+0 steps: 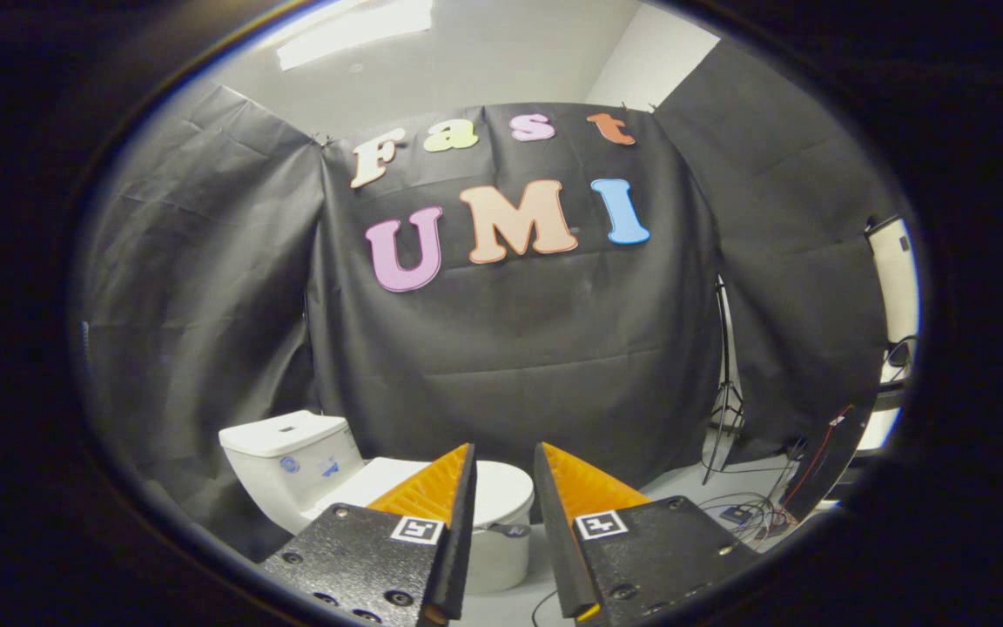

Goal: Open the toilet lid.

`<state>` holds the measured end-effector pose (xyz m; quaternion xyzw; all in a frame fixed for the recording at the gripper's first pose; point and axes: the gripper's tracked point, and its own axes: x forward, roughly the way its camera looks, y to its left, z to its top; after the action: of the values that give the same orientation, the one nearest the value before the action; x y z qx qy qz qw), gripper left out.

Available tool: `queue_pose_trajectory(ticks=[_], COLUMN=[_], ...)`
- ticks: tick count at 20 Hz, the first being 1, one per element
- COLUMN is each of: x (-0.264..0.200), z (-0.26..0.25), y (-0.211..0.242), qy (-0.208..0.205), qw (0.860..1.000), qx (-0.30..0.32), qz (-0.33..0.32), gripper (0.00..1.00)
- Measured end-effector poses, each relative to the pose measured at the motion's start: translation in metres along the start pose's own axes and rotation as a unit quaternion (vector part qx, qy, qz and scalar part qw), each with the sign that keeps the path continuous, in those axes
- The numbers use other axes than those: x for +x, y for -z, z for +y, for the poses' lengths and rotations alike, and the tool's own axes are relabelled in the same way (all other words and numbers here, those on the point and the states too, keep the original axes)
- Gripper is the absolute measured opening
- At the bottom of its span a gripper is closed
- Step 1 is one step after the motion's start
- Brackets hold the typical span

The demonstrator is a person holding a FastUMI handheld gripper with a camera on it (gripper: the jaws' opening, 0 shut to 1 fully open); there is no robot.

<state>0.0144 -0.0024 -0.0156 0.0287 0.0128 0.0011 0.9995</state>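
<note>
A white toilet (501,544) stands on the floor below and beyond my fingers, its tank (292,457) to the left against the black cloth. Its lid (501,492) lies flat and closed over the bowl, partly hidden behind my left finger. My gripper (504,457) hovers well above and short of the toilet, open, with a gap between its fingertips and nothing in it. Through that gap I see the rounded front end of the lid.
Black cloth walls stand behind and on both sides of the toilet. To the right, a thin tripod stand (725,392) rises from the floor, with loose cables (754,514) and a small device beside it. A white appliance (895,287) sits far right.
</note>
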Motion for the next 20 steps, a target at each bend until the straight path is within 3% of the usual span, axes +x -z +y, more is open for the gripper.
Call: queue_pose_trajectory(ticks=[6, 10, 13, 20], x=[0.065, 0.111, 0.138, 0.163], z=[0.016, 0.028, 0.033, 0.026], y=[-0.015, -0.001, 0.02, 0.088], qy=[-0.006, -0.012, -0.002, 0.047], qw=[0.998, 0.989, 0.975, 0.926], qx=[0.062, 0.145, 0.222, 0.374], qz=[-0.006, 0.005, 0.0, -0.019], gripper=[0.39, 0.39, 0.39, 0.39])
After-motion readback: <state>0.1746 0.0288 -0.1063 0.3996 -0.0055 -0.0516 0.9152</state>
